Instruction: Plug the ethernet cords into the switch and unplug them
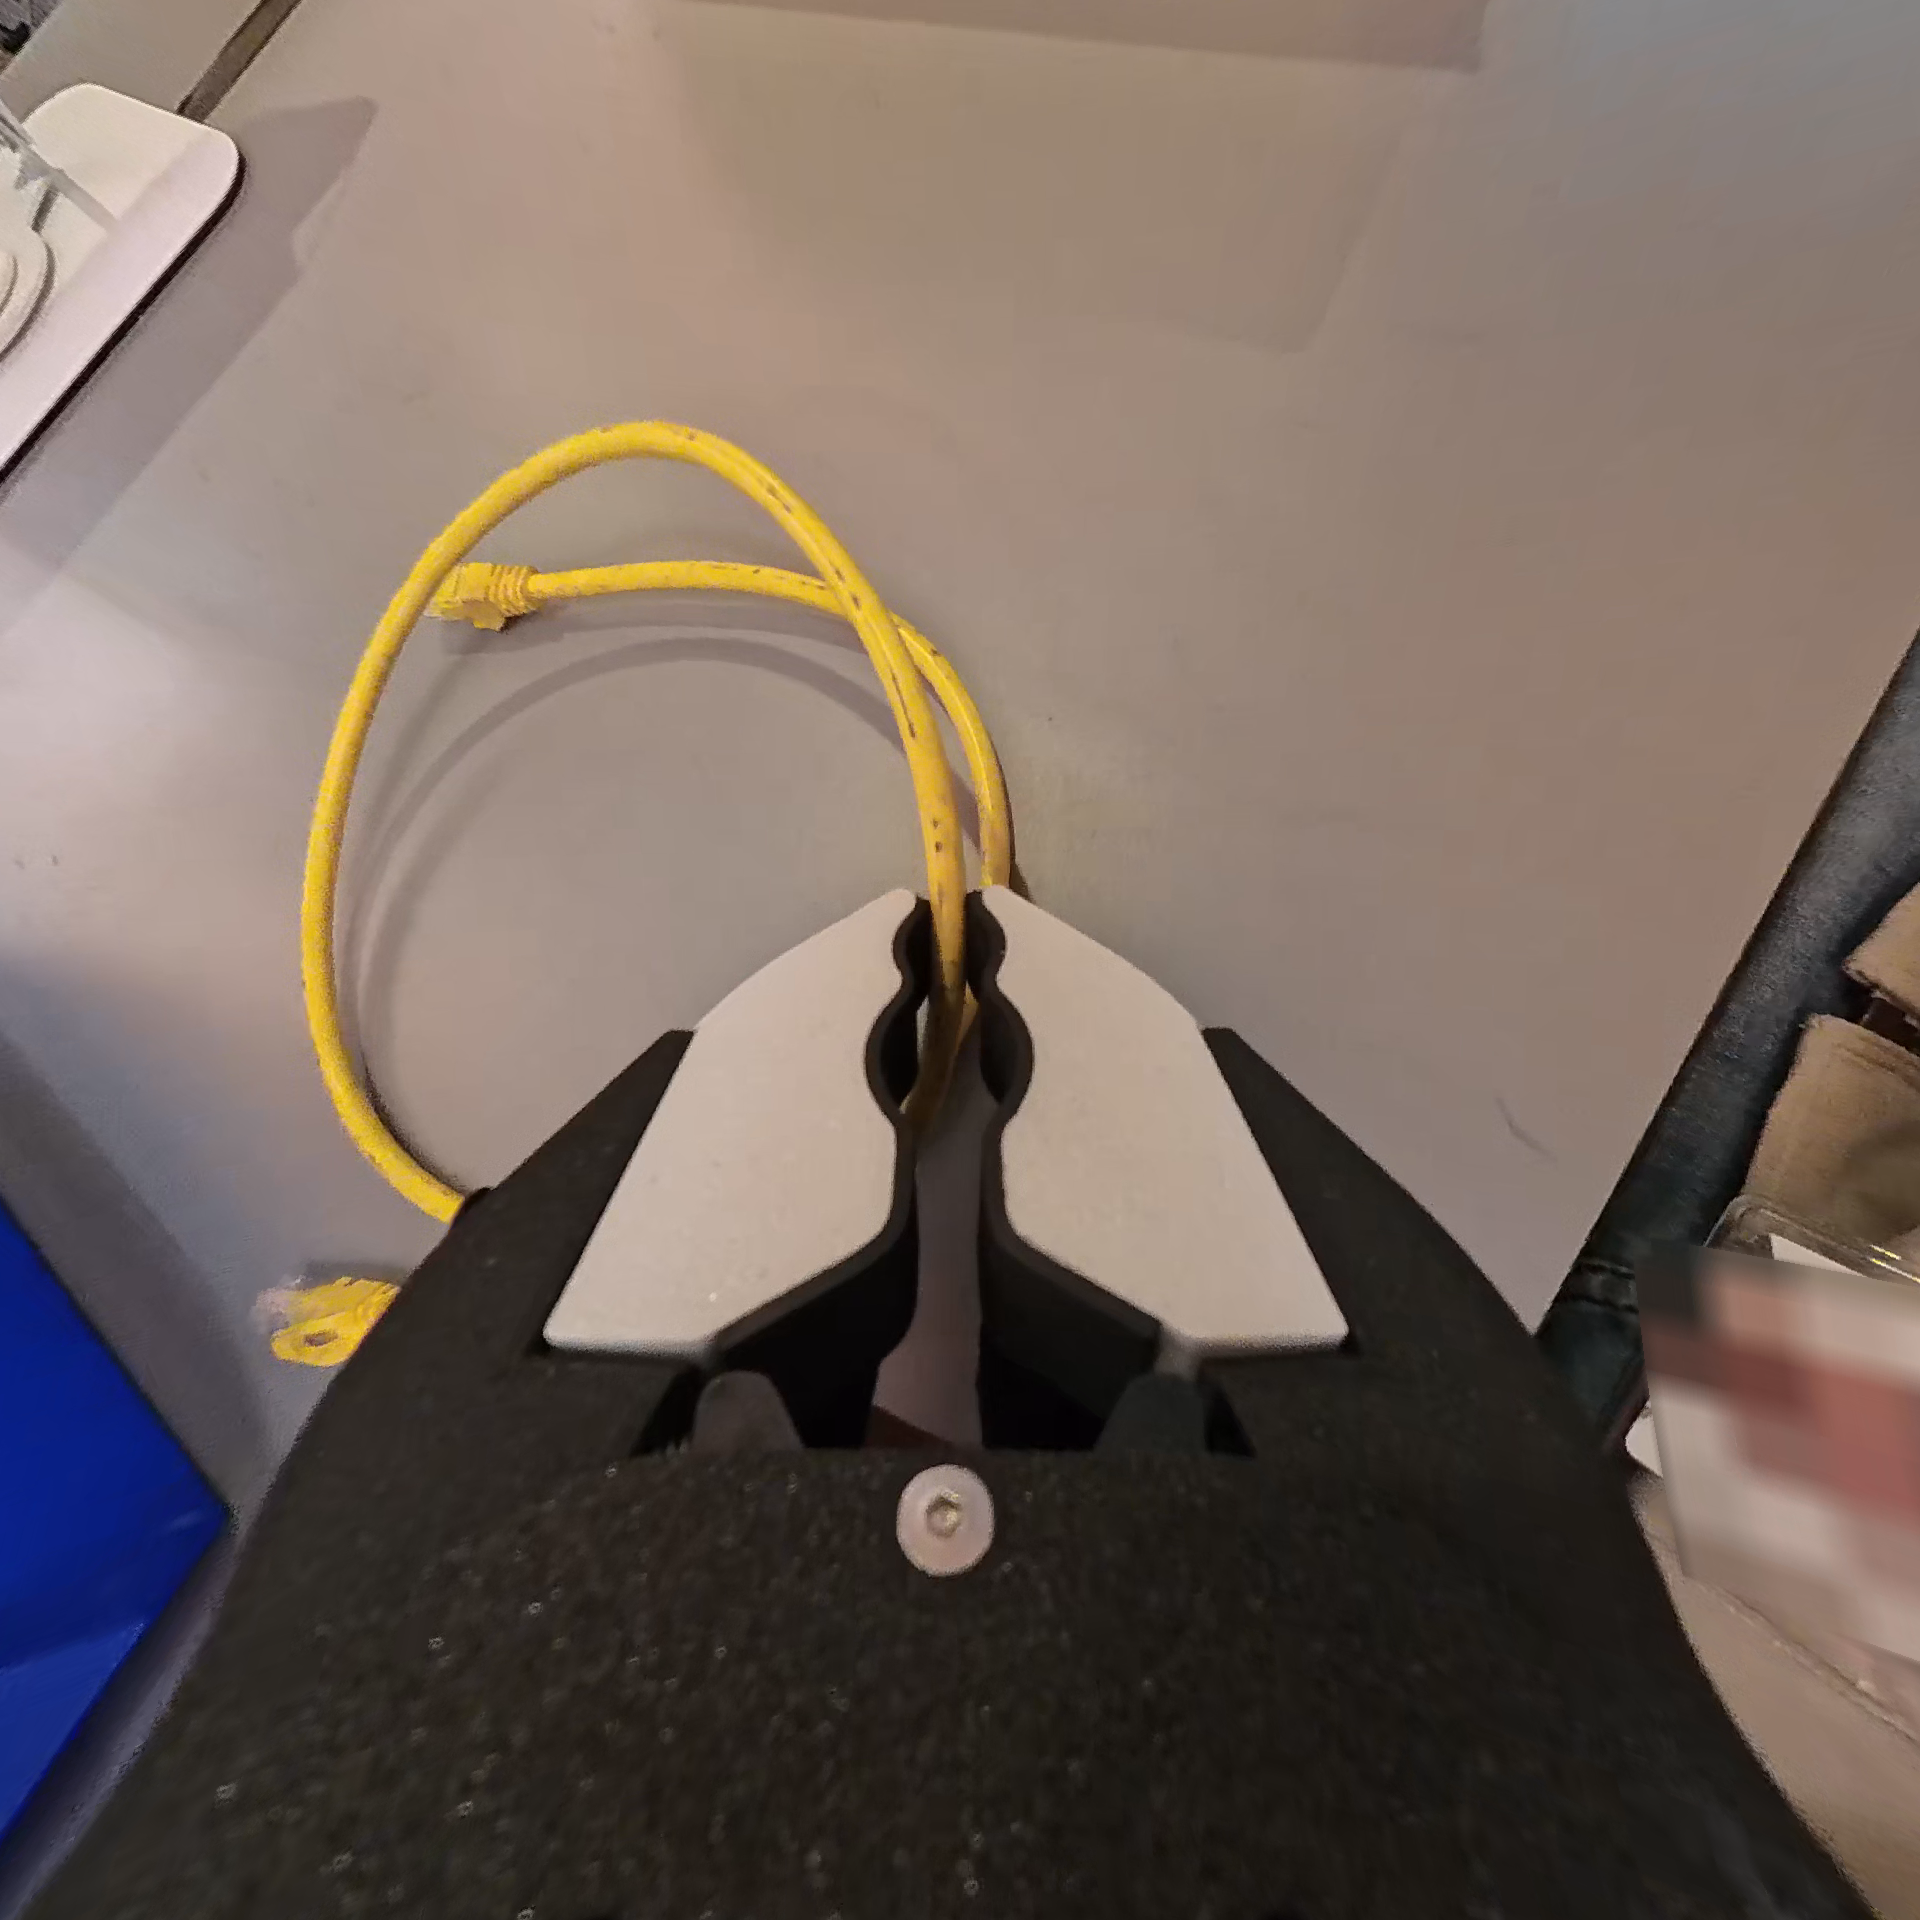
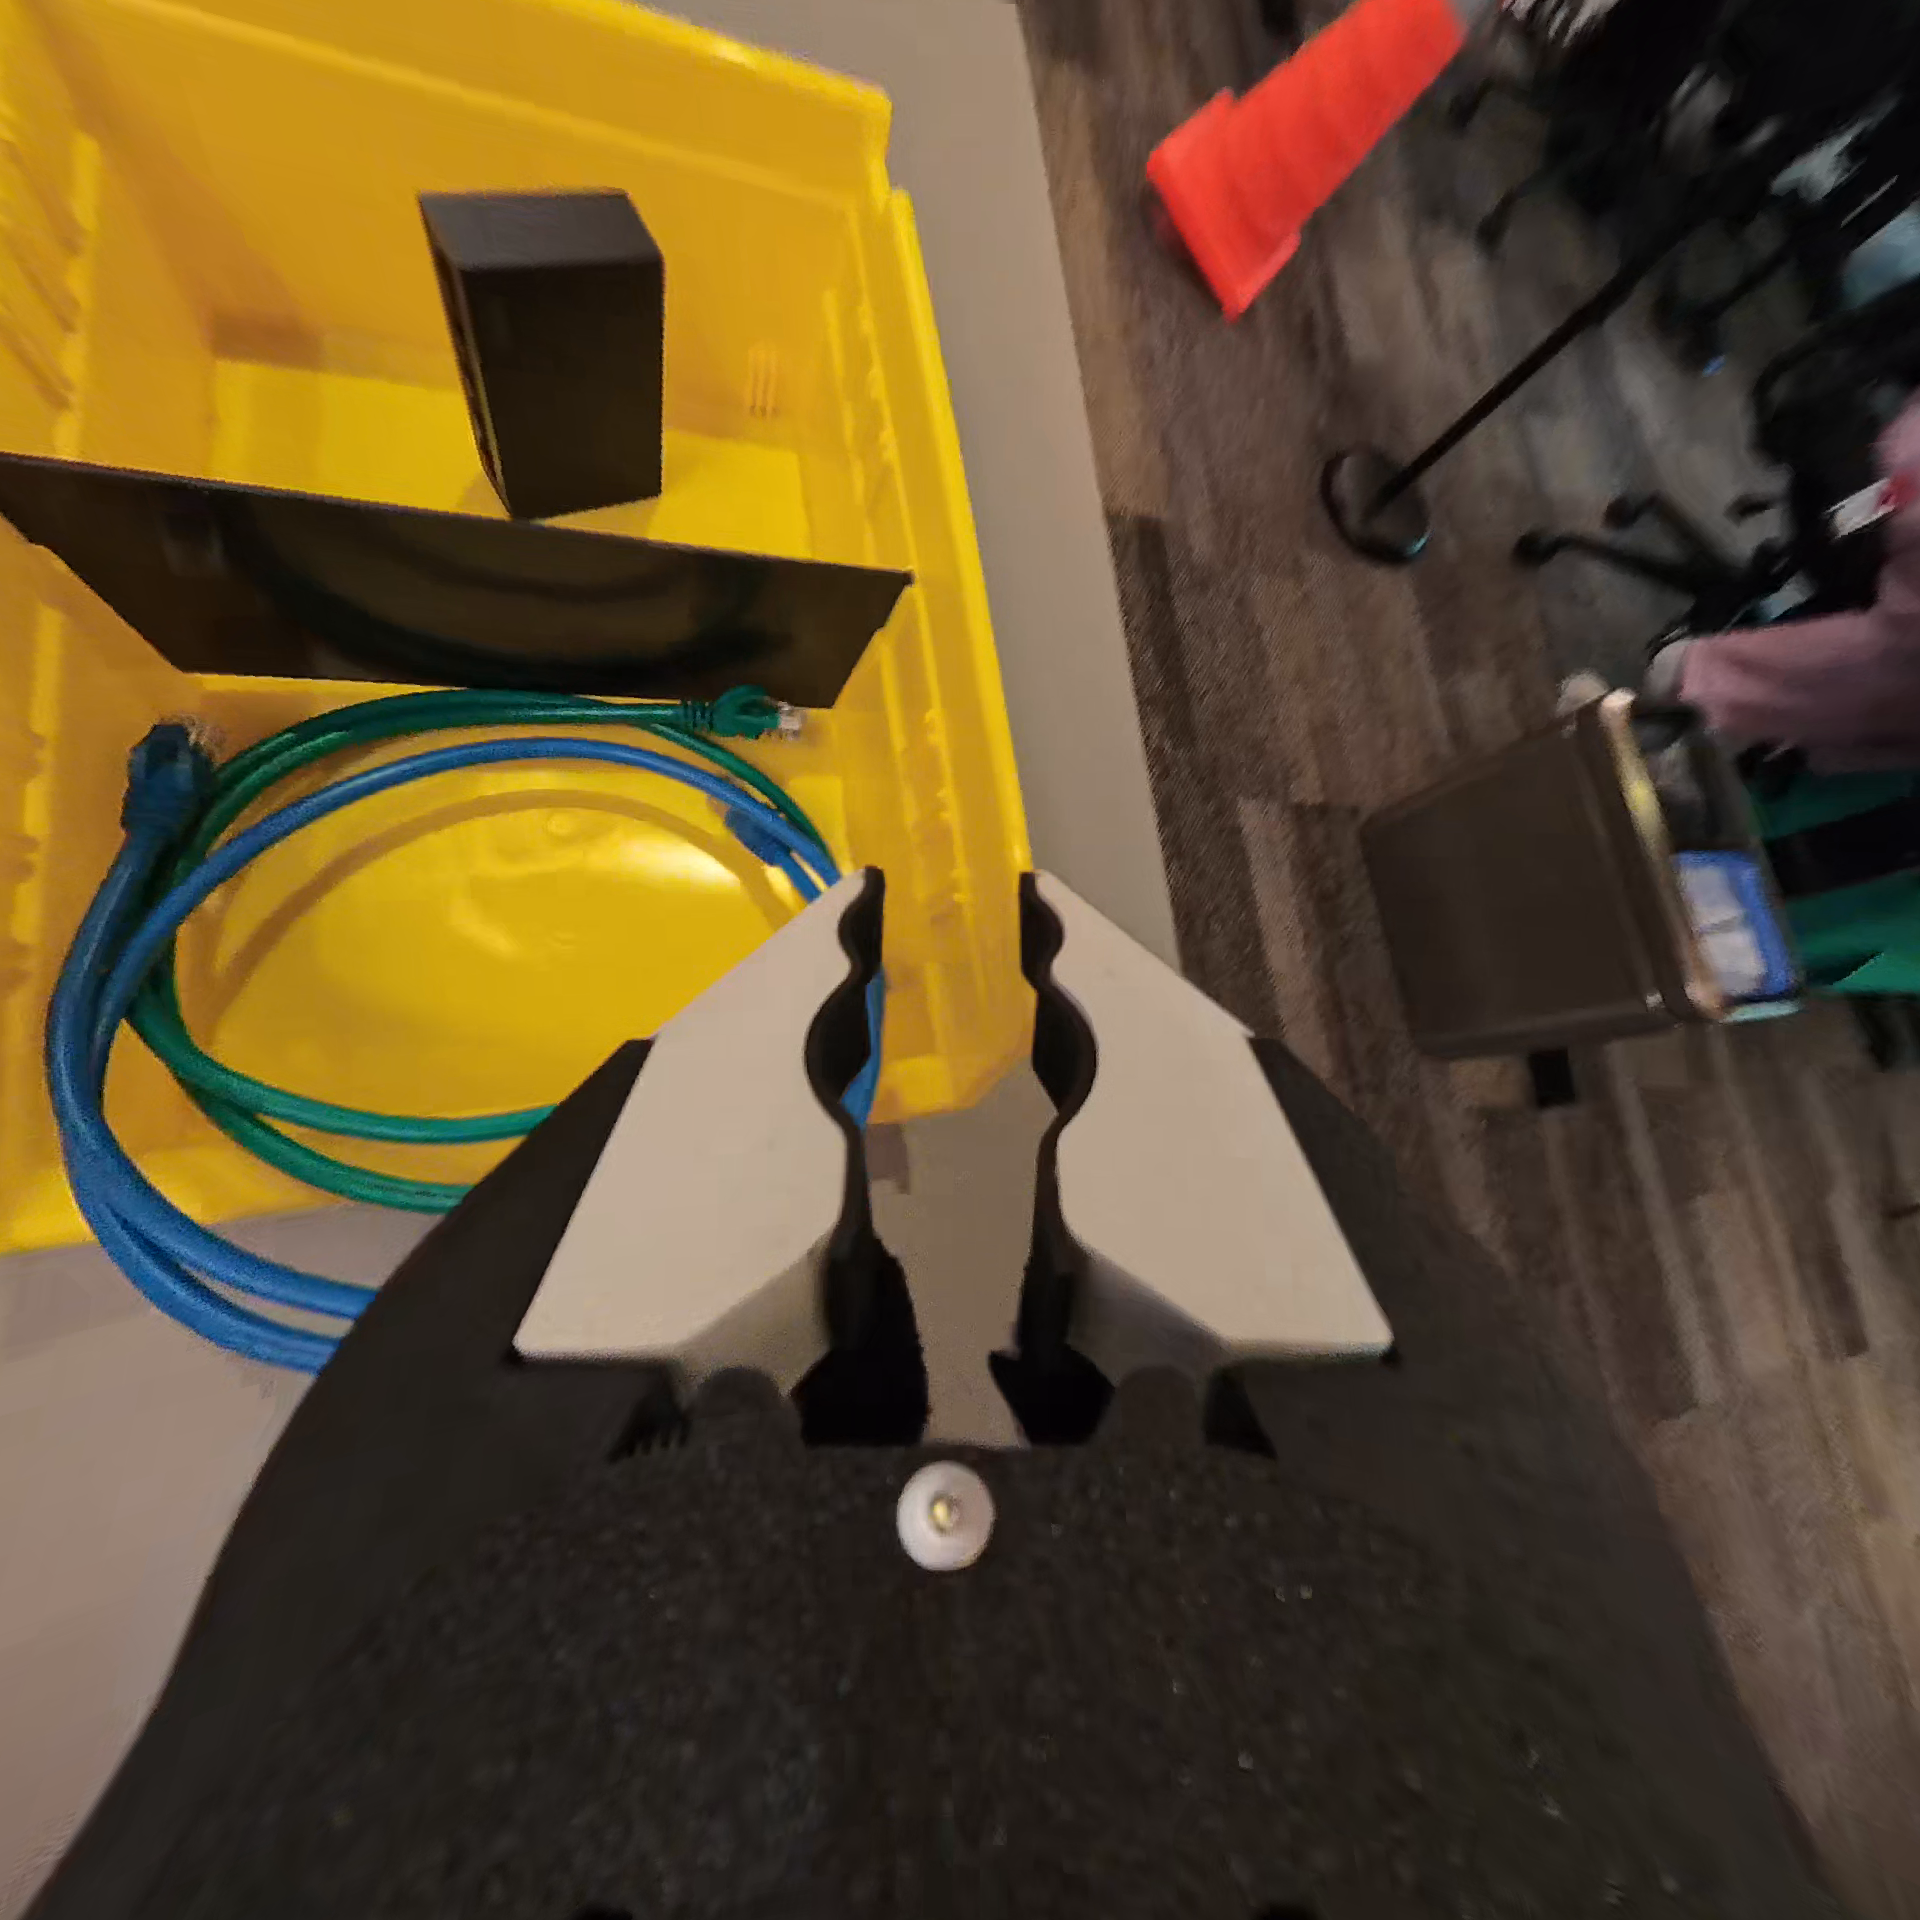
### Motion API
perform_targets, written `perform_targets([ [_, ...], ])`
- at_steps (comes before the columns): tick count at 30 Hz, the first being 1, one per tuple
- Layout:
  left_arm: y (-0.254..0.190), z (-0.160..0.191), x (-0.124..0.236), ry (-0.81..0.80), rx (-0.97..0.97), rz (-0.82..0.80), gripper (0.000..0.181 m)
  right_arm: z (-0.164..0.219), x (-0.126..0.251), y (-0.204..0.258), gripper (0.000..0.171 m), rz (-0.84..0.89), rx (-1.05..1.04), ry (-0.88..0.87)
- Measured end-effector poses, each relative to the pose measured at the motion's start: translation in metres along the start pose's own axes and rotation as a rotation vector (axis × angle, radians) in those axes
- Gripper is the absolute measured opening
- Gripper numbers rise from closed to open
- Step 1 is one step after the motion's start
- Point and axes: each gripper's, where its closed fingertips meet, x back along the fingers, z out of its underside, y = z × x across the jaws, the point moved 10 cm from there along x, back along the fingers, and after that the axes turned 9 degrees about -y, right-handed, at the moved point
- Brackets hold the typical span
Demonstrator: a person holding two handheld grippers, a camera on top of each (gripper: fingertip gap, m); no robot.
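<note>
L gripper fingers clamped on yellow cord mid-loop; regrip nearer a plug. R gripper fingers apart, empty, above yellow bin at surface edge.

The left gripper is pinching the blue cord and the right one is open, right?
Not quite. The left gripper is pinching the yellow cord, as the left wrist view shows. The blue cord lies in the yellow bin. The right gripper is open.
</note>
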Motion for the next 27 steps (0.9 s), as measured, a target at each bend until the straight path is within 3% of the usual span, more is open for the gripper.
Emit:
perform_targets([
  [2, 0.0, 0.0, 0.002, -0.005, -0.003, 0.007, 0.006, 0.009, 0.013, -0.005, 0.021, 0.032, 0.002, -0.051],
  [6, -0.002, -0.001, 0.005, -0.016, -0.009, 0.02, 0.006, 0.05, 0.007, -0.001, 0.032, -0.25, -0.201, 0.109],
  [8, -0.005, -0.003, 0.007, -0.032, -0.022, 0.038, 0.006, 0.067, 0.001, -0.006, 0.032, -0.302, -0.297, 0.128],
  [14, -0.023, -0.009, 0.011, -0.065, -0.119, 0.097, 0.006, 0.1, 0.012, -0.028, 0.015, -0.365, -0.58, -0.077],
  [17, -0.026, -0.007, 0.009, -0.05, -0.133, 0.109, 0.006, 0.102, 0.023, -0.035, 0.013, -0.331, -0.585, -0.183],
  [18, -0.025, -0.006, 0.008, -0.044, -0.128, 0.116, 0.006, 0.104, 0.027, -0.035, 0.004, -0.306, -0.578, -0.219],
  [20, -0.024, -0.005, 0.009, -0.033, -0.114, 0.13, 0.006, 0.114, 0.025, -0.032, 0.0, -0.269, -0.532, -0.097],
  [22, -0.024, -0.004, 0.011, -0.022, -0.095, 0.155, 0.006, 0.122, 0.014, -0.013, 0.0, -0.351, -0.432, 0.069],
  [25, -0.026, 0.0, 0.01, 0.004, -0.082, 0.208, 0.009, 0.096, 0.013, 0.018, 0.0, -0.486, -0.421, -0.018],
  [27, -0.029, 0.003, 0.008, 0.042, -0.082, 0.24, 0.014, 0.077, 0.01, 0.026, 0.0, -0.423, -0.327, 0.014],
])
